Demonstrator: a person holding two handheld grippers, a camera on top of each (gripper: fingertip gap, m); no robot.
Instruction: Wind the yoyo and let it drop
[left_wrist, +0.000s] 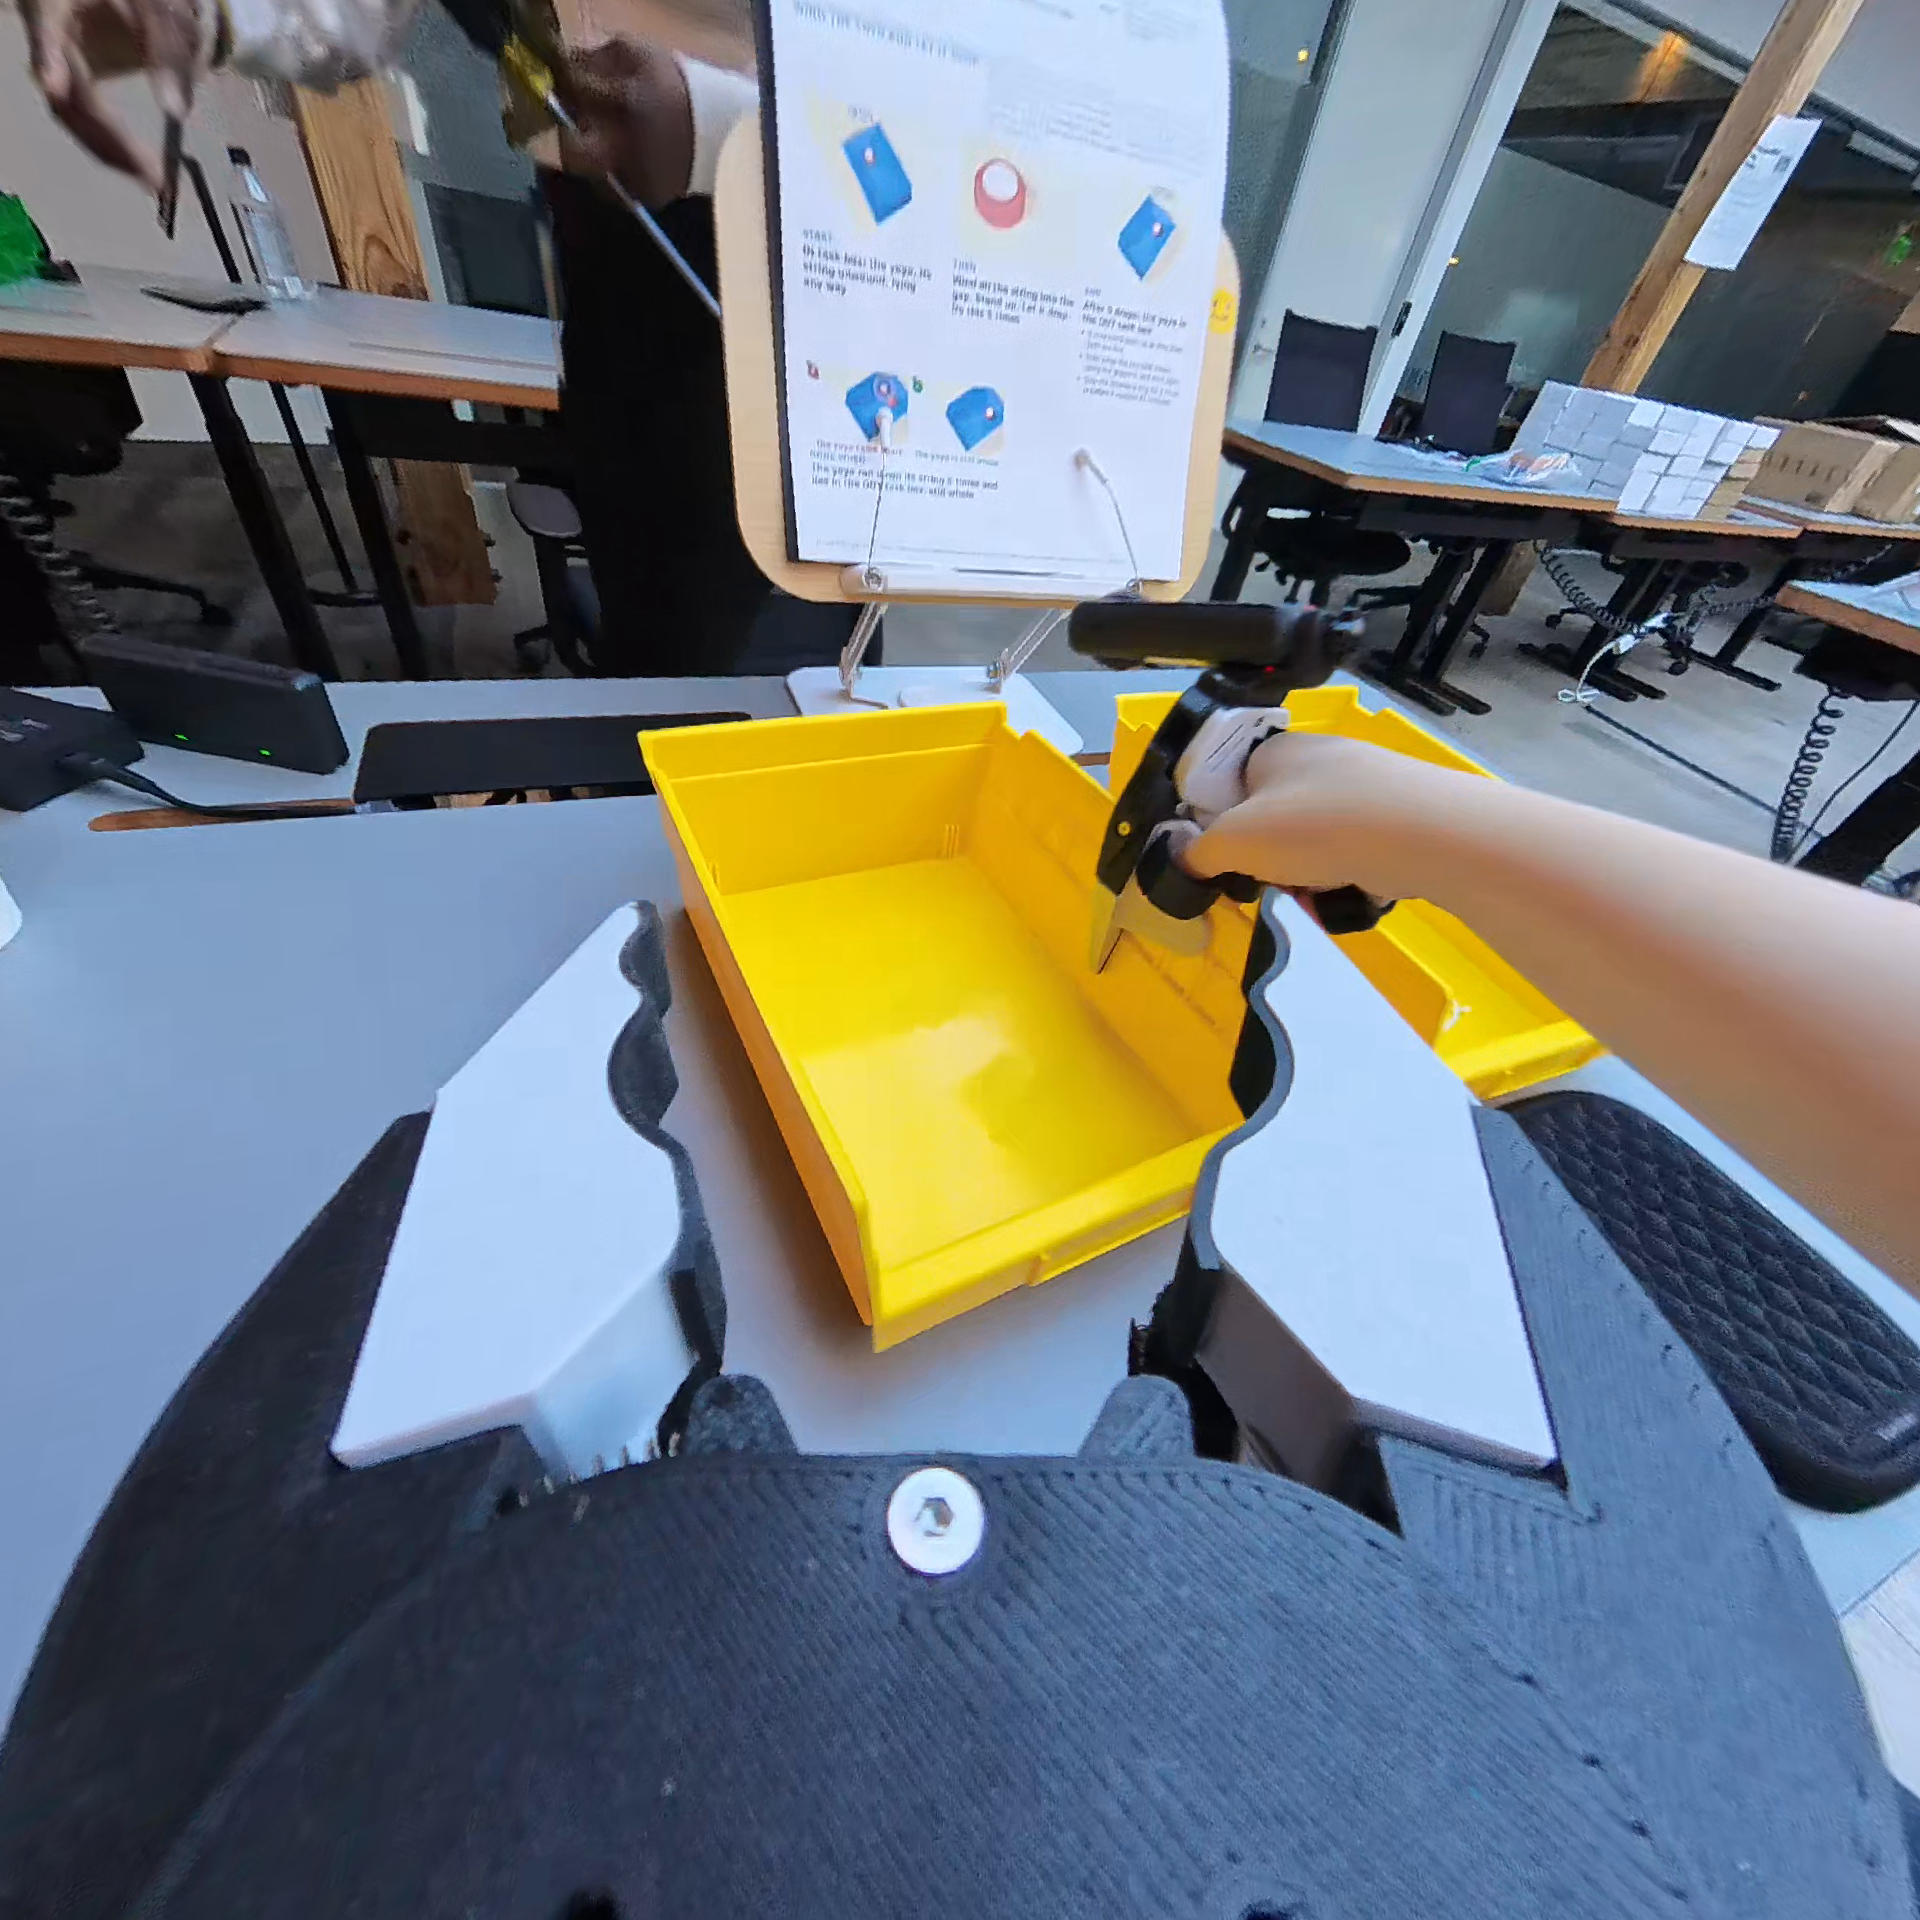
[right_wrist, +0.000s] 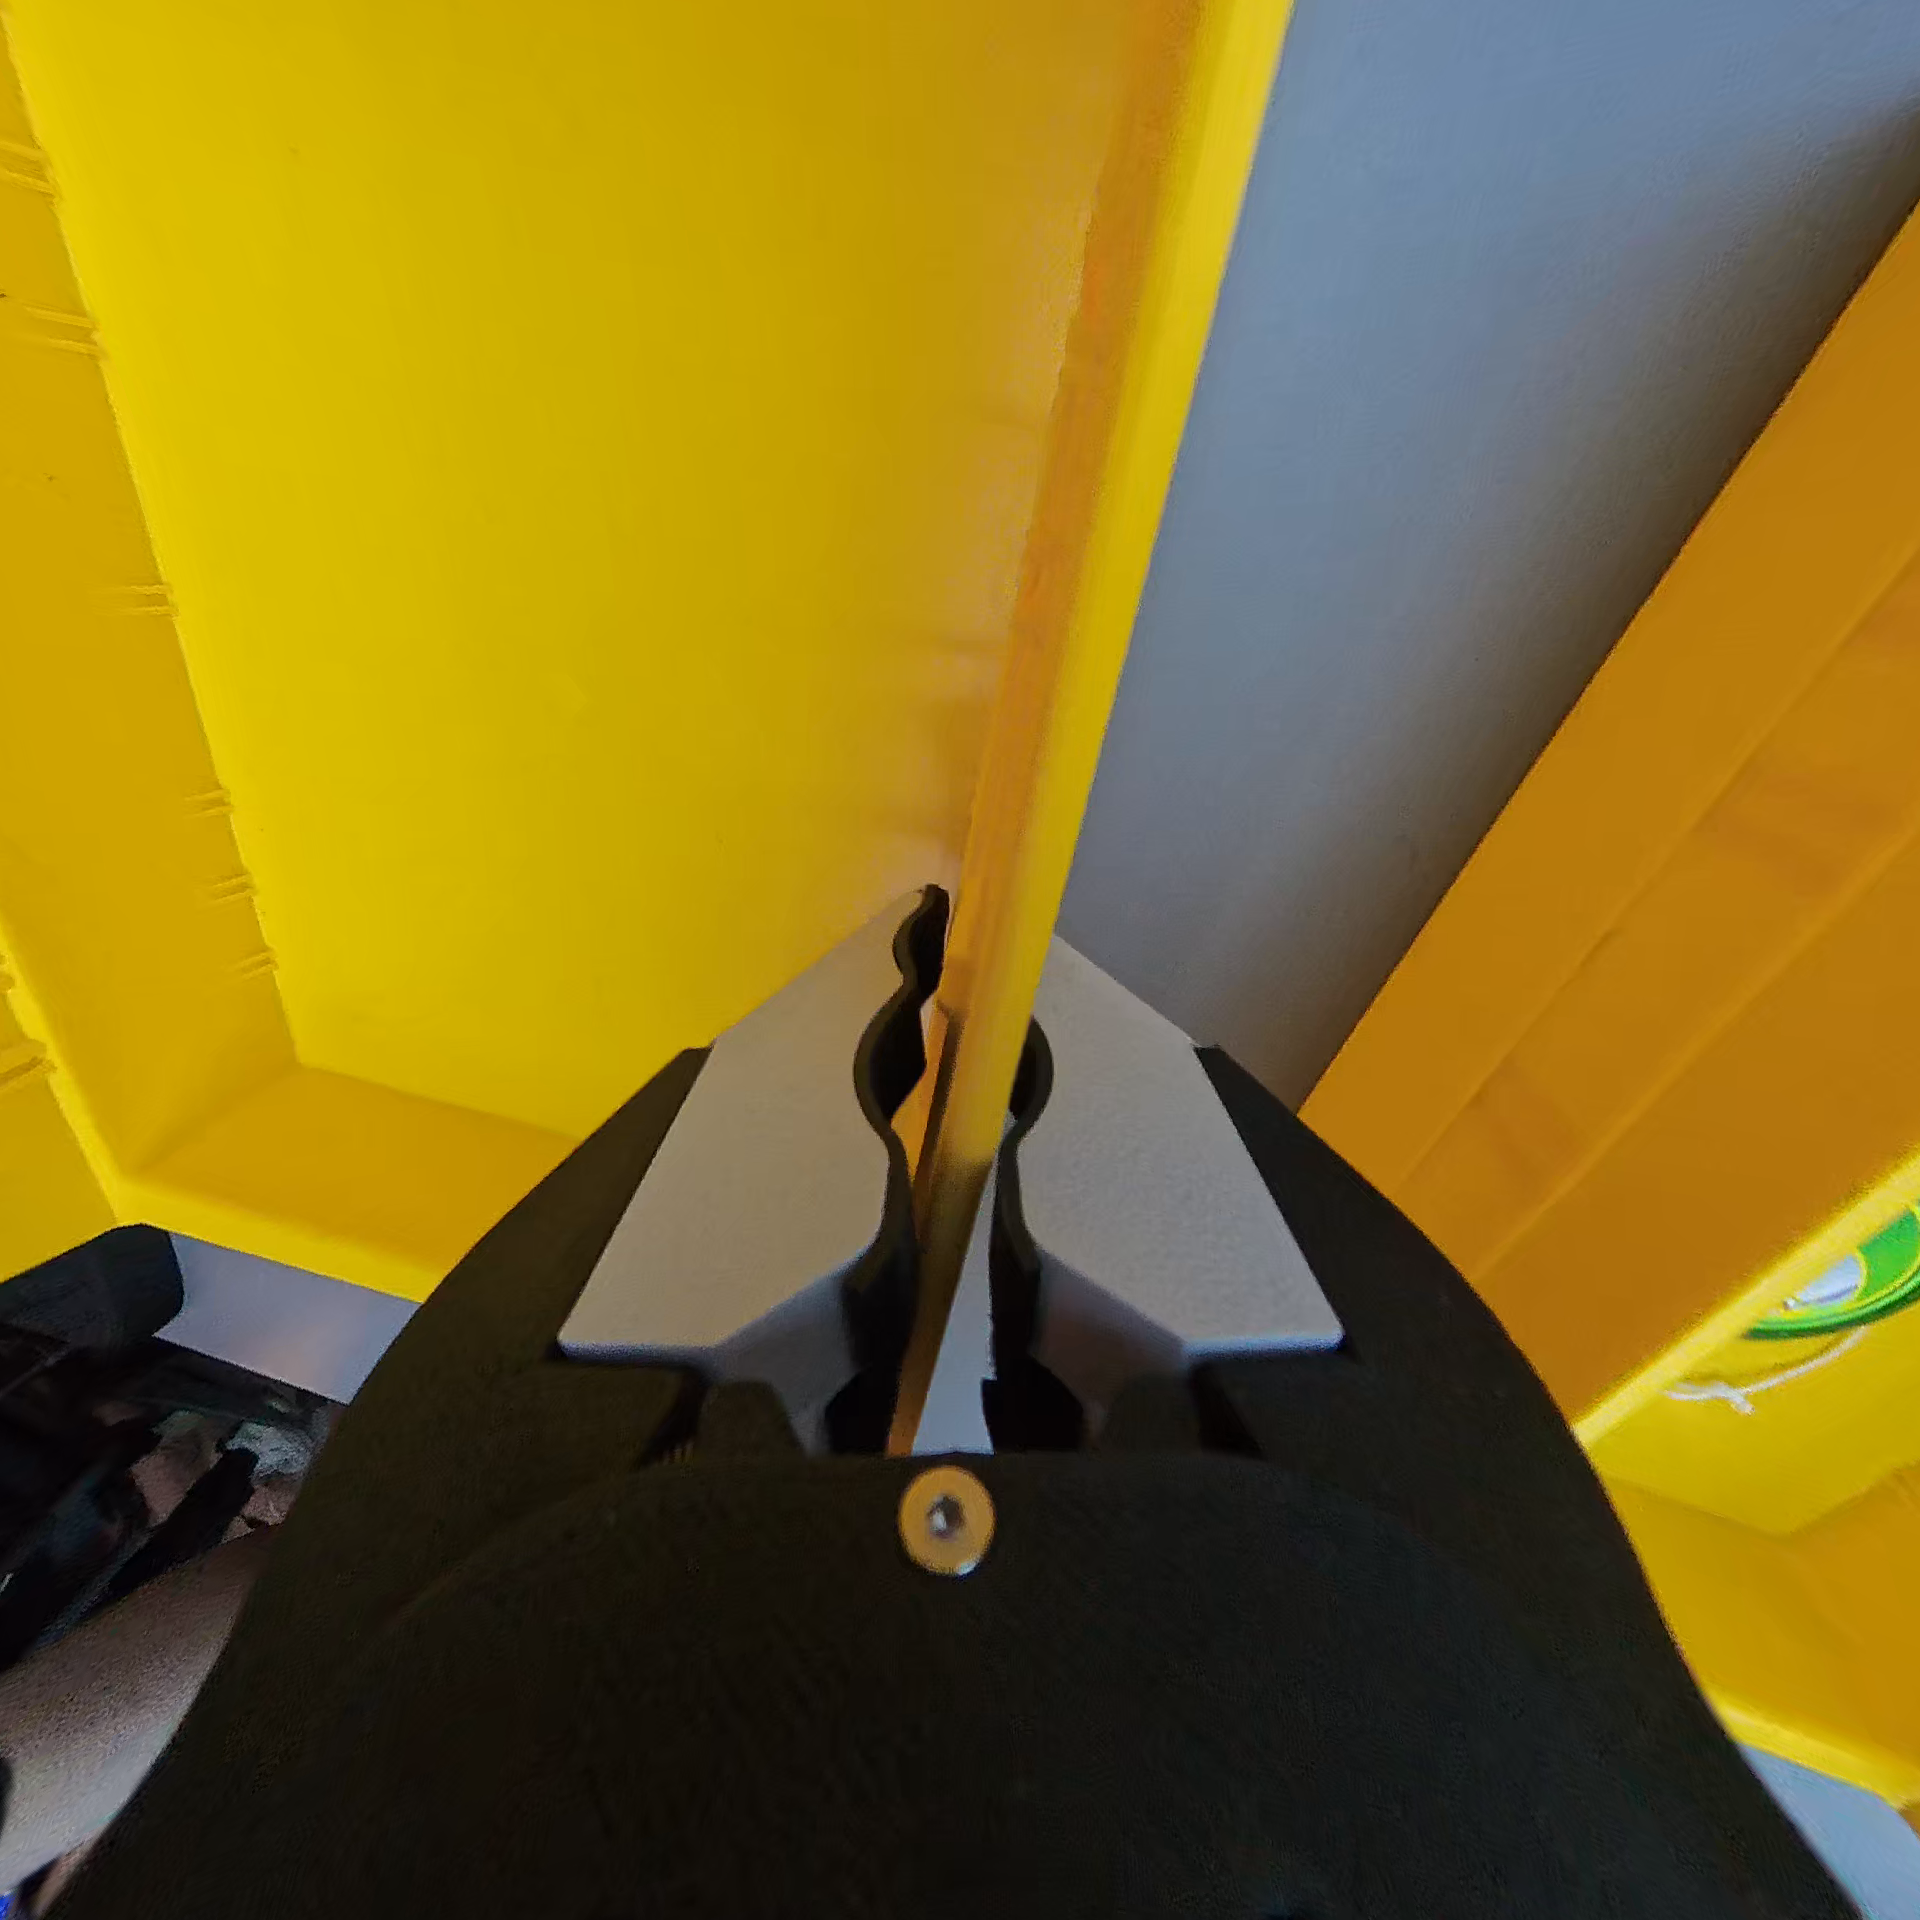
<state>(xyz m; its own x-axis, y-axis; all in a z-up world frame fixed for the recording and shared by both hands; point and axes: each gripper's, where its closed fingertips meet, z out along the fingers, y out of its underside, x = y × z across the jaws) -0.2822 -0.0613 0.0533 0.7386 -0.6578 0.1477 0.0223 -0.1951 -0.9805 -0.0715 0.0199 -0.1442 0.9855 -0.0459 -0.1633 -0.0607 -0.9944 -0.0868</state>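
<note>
A printed instruction sheet (left_wrist: 992, 281) stands on a wooden easel (left_wrist: 748, 416) at the far edge of the worktop (left_wrist: 260, 1039), carrying headings, blocks of small print and little colour pictures of blue boxes and a red-and-white round thing. A second printed sheet (left_wrist: 1756, 192) is taped to a wooden post (left_wrist: 1704, 208) in the background, too small to read. In the right wrist view a green-and-white round label (right_wrist: 1860, 1283) shows in the neighbouring yellow bin (right_wrist: 1662, 935); its writing cannot be made out.
</note>
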